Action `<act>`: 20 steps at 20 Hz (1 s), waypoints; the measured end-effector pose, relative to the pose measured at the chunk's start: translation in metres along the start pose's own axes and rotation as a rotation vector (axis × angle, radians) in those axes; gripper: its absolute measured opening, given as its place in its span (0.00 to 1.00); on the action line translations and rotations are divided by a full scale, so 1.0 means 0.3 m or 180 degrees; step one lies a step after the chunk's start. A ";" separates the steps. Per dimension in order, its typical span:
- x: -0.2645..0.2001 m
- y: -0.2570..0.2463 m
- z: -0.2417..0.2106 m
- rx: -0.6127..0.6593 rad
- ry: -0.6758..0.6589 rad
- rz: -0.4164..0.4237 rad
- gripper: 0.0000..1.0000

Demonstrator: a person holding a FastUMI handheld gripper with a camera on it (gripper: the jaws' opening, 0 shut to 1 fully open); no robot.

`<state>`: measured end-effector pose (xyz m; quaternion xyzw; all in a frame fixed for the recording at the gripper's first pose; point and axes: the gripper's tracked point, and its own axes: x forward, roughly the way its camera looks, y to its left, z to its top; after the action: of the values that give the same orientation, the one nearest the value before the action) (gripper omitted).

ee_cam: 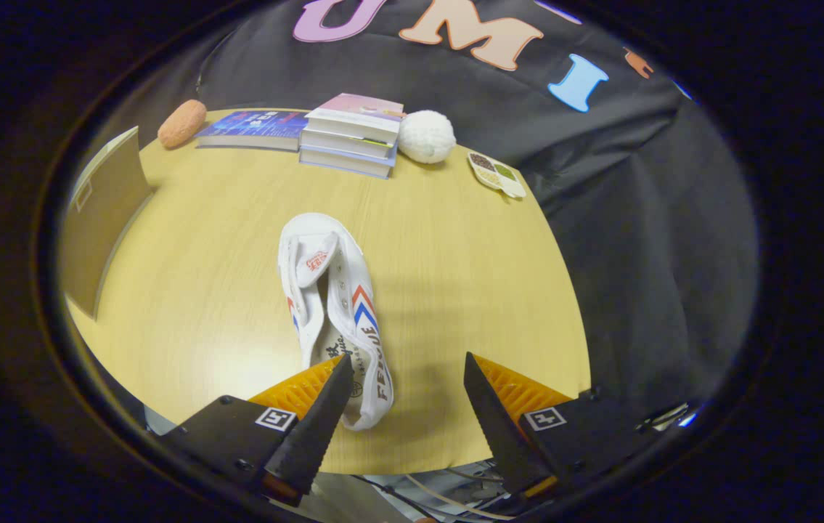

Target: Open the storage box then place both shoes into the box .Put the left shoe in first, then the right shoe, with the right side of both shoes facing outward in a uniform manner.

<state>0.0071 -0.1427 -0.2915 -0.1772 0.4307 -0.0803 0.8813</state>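
Tool (408, 396) open — white shoe (332, 305) heel by its left finger.

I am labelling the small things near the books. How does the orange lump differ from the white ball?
The orange lump is oblong with a rough surface; the white ball is round and looks knitted or fuzzy. The lump lies beside the flat blue book; the ball touches the stack of books on its other side. Both rest on the wooden table, far beyond the open gripper and the white shoe.
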 end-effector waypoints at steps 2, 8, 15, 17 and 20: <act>0.037 0.010 -0.018 -0.0064 0.0031 0.0095 0.98; 0.156 0.056 0.032 -0.0253 -0.0150 0.0228 0.97; 0.243 0.062 0.110 -0.0242 -0.0403 0.0265 0.88; 0.269 0.068 0.132 -0.0254 -0.0473 0.0296 0.85; 0.310 0.061 0.153 -0.0239 -0.0540 0.0316 0.79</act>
<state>0.1005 -0.1418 -0.3405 -0.1947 0.3655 -0.0050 0.9102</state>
